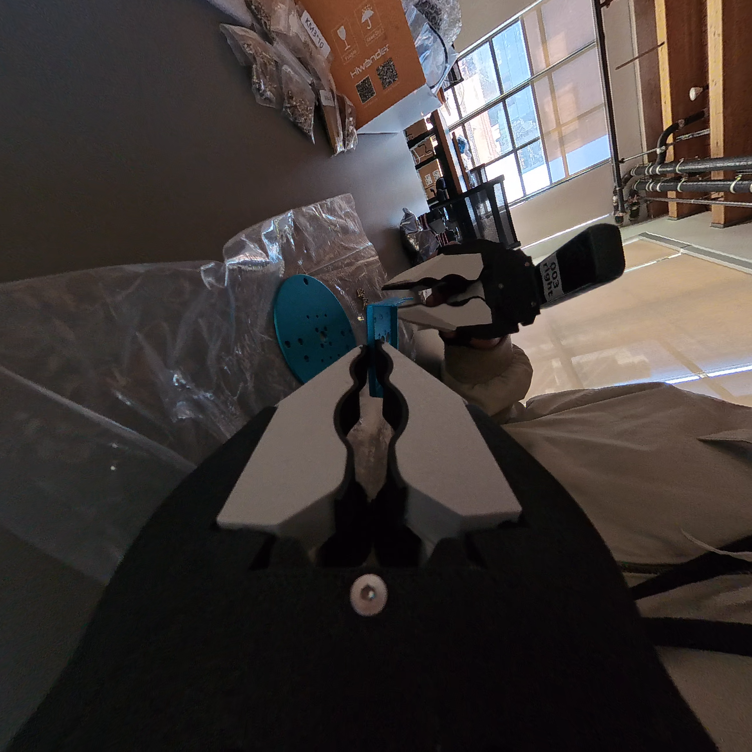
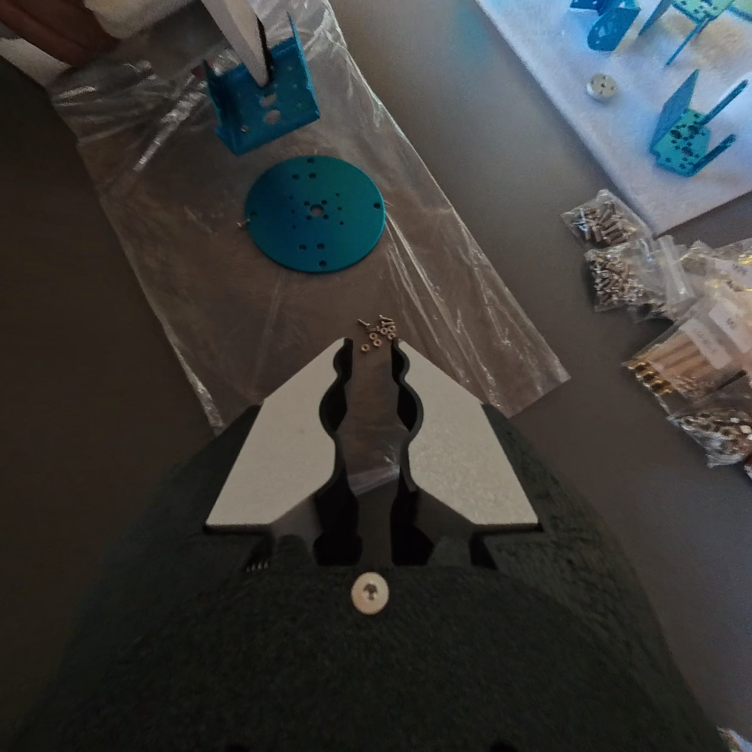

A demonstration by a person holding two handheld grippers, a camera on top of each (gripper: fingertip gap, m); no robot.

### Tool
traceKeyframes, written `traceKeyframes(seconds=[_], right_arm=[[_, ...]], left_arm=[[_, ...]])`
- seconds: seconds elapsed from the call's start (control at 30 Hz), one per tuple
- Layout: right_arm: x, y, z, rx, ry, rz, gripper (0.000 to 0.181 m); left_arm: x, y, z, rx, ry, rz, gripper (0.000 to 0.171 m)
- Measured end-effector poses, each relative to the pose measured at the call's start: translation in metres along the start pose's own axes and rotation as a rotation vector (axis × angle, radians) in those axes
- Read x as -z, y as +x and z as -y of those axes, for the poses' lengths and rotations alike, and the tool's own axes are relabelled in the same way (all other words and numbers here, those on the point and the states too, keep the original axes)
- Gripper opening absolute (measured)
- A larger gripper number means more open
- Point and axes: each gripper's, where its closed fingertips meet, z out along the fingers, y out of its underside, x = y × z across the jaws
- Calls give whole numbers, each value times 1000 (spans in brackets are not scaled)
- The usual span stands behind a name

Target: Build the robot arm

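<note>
My left gripper (image 1: 371,348) is shut on the wall of a blue U-shaped metal bracket with holes (image 1: 380,325) and holds it upright. In the right wrist view the bracket (image 2: 264,101) stands on a clear plastic bag (image 2: 427,285), with a white left finger (image 2: 244,40) reaching into it. A blue round plate with holes (image 2: 315,213) lies flat on the bag next to the bracket; it also shows in the left wrist view (image 1: 313,329). My right gripper (image 2: 370,344) is open and empty, its tips just short of a small heap of loose screws and nuts (image 2: 376,331).
Several clear bags of screws and standoffs (image 2: 618,264) lie on the dark table at the right. A white foam sheet (image 2: 549,81) holds more blue brackets (image 2: 683,134). An orange cardboard box (image 1: 366,61) stands behind. A person's light-coloured clothing (image 1: 610,468) is near the table edge. The left gripper's tips are roughly 12 cm from the right gripper's.
</note>
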Motion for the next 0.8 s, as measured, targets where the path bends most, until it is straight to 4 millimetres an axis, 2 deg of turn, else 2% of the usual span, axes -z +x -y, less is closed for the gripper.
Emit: traceKeyframes(seconds=[0.13, 0.3, 0.8], right_arm=[[-4, 0, 6, 23, 35, -24, 9], [-17, -5, -1, 40, -4, 12, 13], [-20, -7, 3, 30, 25, 45, 12]], left_arm=[[0, -3, 0, -10, -4, 17, 1], [-1, -4, -1, -4, -7, 16, 1], [-1, -2, -2, -9, -5, 10, 1]])
